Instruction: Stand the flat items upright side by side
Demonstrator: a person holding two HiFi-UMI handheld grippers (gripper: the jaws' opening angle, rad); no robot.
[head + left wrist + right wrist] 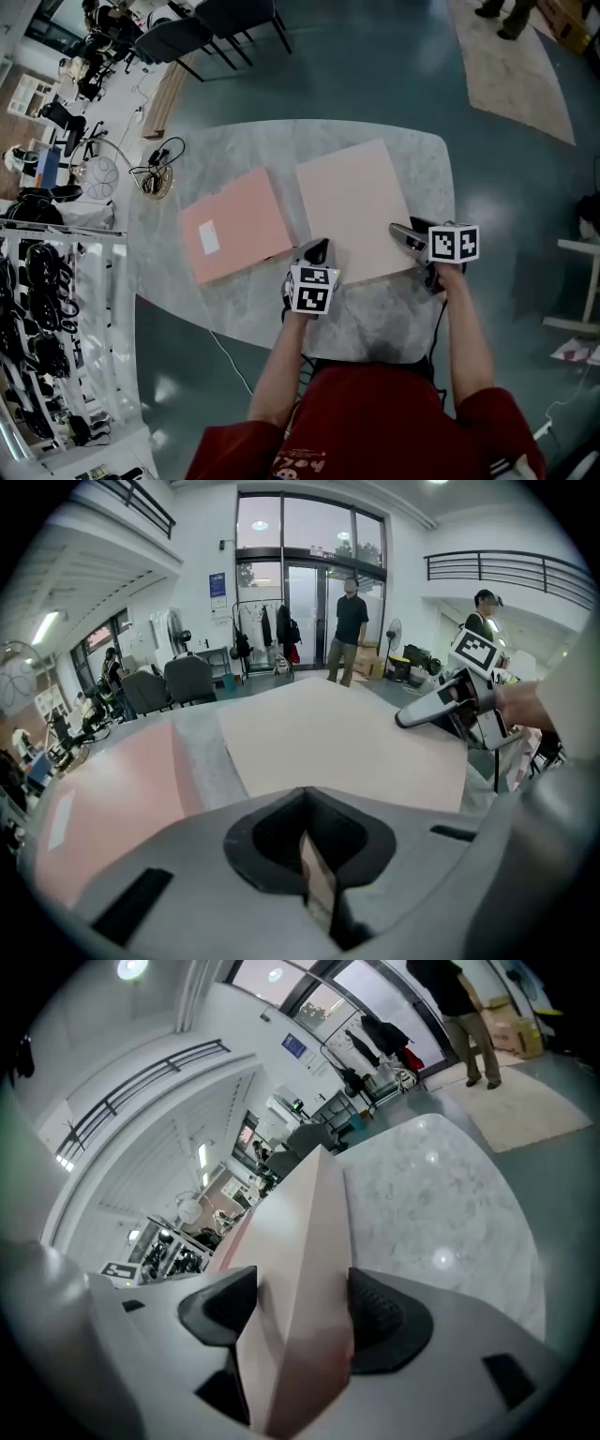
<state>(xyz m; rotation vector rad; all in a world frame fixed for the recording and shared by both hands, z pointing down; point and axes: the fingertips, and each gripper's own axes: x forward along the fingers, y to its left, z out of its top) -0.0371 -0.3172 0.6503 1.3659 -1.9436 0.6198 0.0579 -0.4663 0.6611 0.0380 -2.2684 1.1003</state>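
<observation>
Beige folder (352,211) flat, long axis front-to-back; left claw (318,248) clamped on it, right claw (397,232) apart.

Head view steeply down over marble table (403,159); both gripper views low, close, along the same beige board (354,211).

No legible text. I cannot read the white label (209,239) on the pink folder (246,217), the upper-left blue wall sign (217,583), or the bottom-edge shirt print (302,462).
</observation>
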